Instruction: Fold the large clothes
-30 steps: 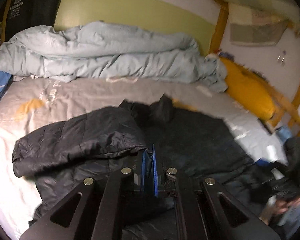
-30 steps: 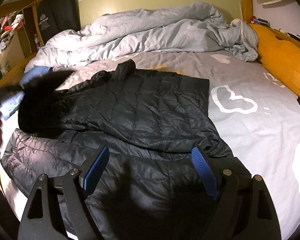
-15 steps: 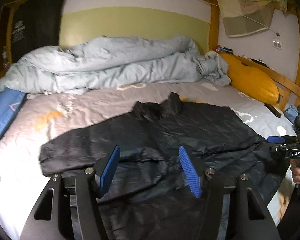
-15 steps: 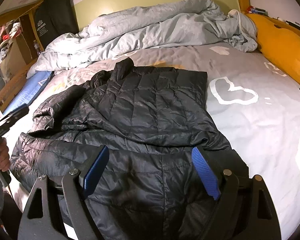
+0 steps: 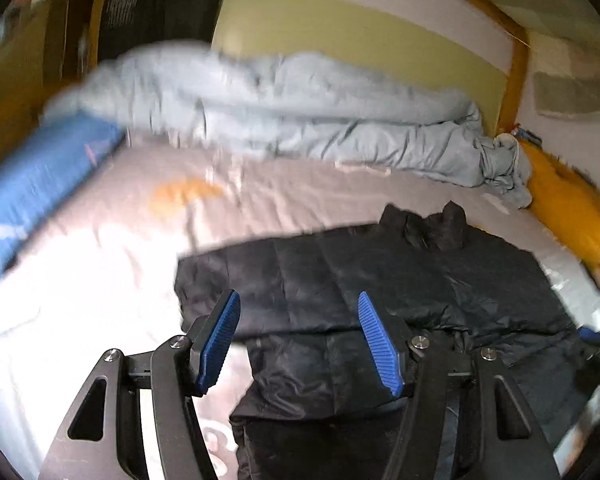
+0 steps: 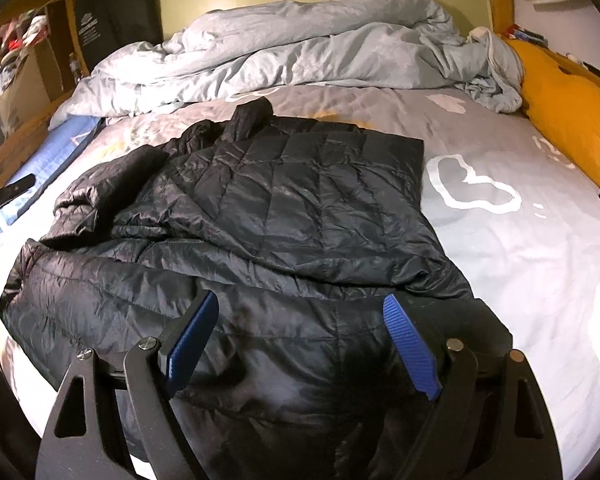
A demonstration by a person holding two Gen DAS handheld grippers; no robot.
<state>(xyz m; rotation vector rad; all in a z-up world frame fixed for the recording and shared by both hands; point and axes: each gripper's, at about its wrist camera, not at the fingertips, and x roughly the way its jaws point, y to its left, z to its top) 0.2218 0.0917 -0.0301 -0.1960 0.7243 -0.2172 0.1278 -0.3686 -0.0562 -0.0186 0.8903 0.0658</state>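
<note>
A black quilted puffer jacket (image 6: 284, 216) lies spread on the grey bed sheet (image 6: 520, 248), collar towards the headboard, with one sleeve folded across its chest. In the left wrist view the jacket (image 5: 380, 272) sits ahead and to the right, the folded sleeve ending near the left finger. My left gripper (image 5: 298, 320) is open above the jacket's left edge, nothing between its blue pads. My right gripper (image 6: 300, 320) hovers open over the jacket's lower part, also empty. The left gripper's body (image 6: 4, 196) and a hand show at the far left of the right wrist view.
A crumpled light blue duvet (image 6: 300, 52) is piled along the headboard. A yellow pillow (image 6: 560, 120) lies on the right side and a blue mat (image 5: 36, 184) on the left. Shelves with boxes (image 6: 16, 80) stand beyond the bed's left edge.
My left gripper was shut on the sleeve, then opened and let it drop across the jacket. It has since swung away to the left. The right gripper stayed put.
</note>
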